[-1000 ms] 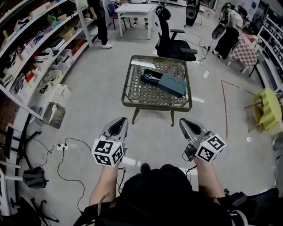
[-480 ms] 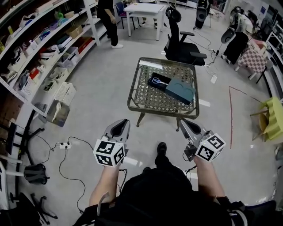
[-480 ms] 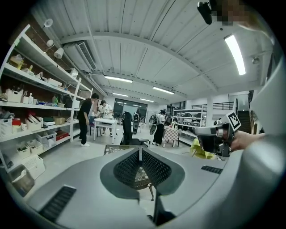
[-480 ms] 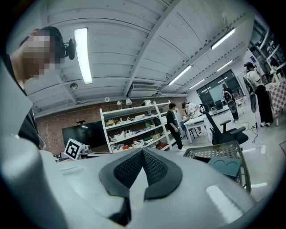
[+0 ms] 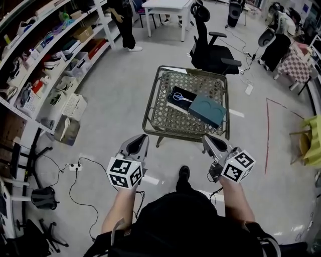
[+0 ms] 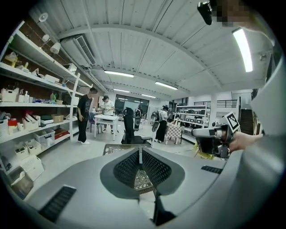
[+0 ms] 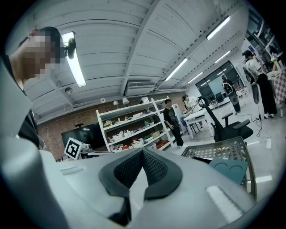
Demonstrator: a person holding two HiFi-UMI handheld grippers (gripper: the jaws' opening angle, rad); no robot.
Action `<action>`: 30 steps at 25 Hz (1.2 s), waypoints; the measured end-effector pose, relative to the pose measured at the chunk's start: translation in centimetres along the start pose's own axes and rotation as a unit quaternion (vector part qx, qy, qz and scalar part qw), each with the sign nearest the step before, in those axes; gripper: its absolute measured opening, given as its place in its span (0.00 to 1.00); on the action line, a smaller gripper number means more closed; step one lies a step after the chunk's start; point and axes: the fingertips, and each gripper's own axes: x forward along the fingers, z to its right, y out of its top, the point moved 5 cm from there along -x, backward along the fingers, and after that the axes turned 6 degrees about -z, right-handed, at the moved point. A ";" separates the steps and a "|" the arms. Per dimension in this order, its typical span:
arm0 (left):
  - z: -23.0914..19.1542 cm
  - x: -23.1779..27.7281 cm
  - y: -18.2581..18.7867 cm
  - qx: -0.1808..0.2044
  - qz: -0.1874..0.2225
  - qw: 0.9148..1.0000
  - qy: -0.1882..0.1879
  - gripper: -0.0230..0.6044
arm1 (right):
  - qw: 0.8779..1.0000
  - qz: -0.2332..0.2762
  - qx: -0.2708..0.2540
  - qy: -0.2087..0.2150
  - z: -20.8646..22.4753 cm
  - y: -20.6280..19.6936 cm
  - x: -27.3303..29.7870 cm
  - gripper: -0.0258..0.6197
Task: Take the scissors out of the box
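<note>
A low wicker table with a glass top [image 5: 165, 108] stands ahead on the floor. On it lies an open black box [image 5: 176, 92] with blue-handled scissors [image 5: 183, 98] inside. A teal lid [image 5: 207, 111] rests beside the box, on its right. My left gripper [image 5: 141, 136] and right gripper [image 5: 206, 137] are held in the air short of the table's near edge, both shut and empty. The left gripper view shows its closed jaws [image 6: 140, 150] aimed at the table [image 6: 117, 147]. The right gripper view shows its closed jaws [image 7: 142, 152], with the teal lid [image 7: 230, 169] to the right.
Stocked shelves [image 5: 45, 60] run along the left. A black office chair [image 5: 213, 47] stands behind the table, and a person [image 5: 124, 22] stands by a white table [image 5: 168, 6]. A power strip with cables [image 5: 75, 165] lies on the floor at the left, and a yellow chair [image 5: 313, 143] stands at the right.
I have stepped forward, so the table with the box sits closer and lower in the head view. Both grippers stay shut and keep their pose.
</note>
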 end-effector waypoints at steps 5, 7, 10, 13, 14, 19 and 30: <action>-0.5 4.4 2.2 0.004 -0.011 1.000 -0.002 0.08 | 1.000 -0.001 0.014 0.005 4.1 1.9 2.0 0.06; -0.4 6.2 3.2 0.007 -0.012 1.000 0.000 0.08 | 1.000 0.000 0.017 0.008 6.0 2.5 2.4 0.06; -0.4 8.6 4.6 0.012 -0.013 1.000 0.008 0.08 | 1.000 0.003 0.023 0.010 8.7 3.6 2.6 0.06; -0.6 10.3 5.8 0.016 -0.013 1.000 0.022 0.08 | 1.000 0.004 0.025 0.018 11.0 4.4 2.8 0.06; -0.7 10.8 6.2 0.018 -0.012 0.999 0.026 0.08 | 0.999 0.002 0.026 0.022 11.5 4.5 3.0 0.06; -1.4 12.8 7.3 0.023 -0.014 0.999 0.033 0.08 | 0.999 -0.001 0.034 0.035 13.0 5.0 4.6 0.06; -6.0 18.4 9.0 0.027 -0.017 0.999 0.004 0.08 | 0.999 -0.010 0.033 0.004 16.0 6.8 9.3 0.06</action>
